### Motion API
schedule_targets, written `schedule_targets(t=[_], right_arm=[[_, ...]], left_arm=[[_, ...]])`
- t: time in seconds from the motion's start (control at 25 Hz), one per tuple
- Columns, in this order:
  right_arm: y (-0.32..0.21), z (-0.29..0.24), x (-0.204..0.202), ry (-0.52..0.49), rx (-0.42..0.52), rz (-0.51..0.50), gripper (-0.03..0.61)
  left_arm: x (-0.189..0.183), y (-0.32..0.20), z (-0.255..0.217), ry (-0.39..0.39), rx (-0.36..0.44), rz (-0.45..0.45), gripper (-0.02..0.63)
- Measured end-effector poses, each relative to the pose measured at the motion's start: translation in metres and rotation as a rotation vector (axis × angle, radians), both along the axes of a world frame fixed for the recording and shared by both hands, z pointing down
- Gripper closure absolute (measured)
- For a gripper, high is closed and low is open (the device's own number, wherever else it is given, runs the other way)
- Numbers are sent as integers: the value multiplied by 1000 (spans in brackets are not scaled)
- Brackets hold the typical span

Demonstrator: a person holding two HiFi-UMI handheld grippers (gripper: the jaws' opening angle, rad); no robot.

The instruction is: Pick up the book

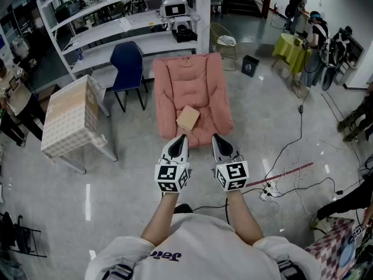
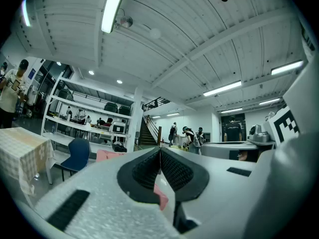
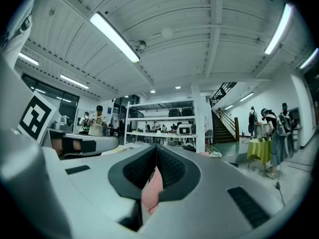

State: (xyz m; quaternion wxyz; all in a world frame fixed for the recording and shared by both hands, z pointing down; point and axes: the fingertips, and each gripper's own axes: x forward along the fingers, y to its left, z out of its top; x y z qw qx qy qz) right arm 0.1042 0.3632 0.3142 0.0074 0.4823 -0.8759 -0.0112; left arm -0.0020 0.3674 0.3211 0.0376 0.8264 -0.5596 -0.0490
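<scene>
A tan book lies tilted on the seat of a pink cushioned lounge chair in the head view. My left gripper and right gripper are held side by side, level, just short of the chair's front edge and of the book. Both are shut with nothing between the pads. In the left gripper view the left gripper has its jaws pressed together, with a bit of the pink chair beyond. The right gripper is likewise shut, with pink chair fabric showing below its jaws.
A table with a checked cloth stands at the left, with a blue chair and white shelves behind it. Cables and a power strip lie on the floor at the right. People stand by a yellow-green table.
</scene>
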Motion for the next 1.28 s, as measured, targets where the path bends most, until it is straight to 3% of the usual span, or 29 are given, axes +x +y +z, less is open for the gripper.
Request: schedule_targets(t=[0.28,0.72,1.04,1.28], right_arm=[[-28,32,22,-77,-110,71,563],[-131,57,-3,-33,-171,70,561],[-247,42,-63,-7,-139,-6,561],[-314,52,-121,-1,-162,-38,561]], left_arm=[[8,-23,20,0,-31,12,597],[2,-134,36,6,-51,65,597],[-53,-248,19,25,-16,19,597],[-110,-315,38,39,-72,9,597]])
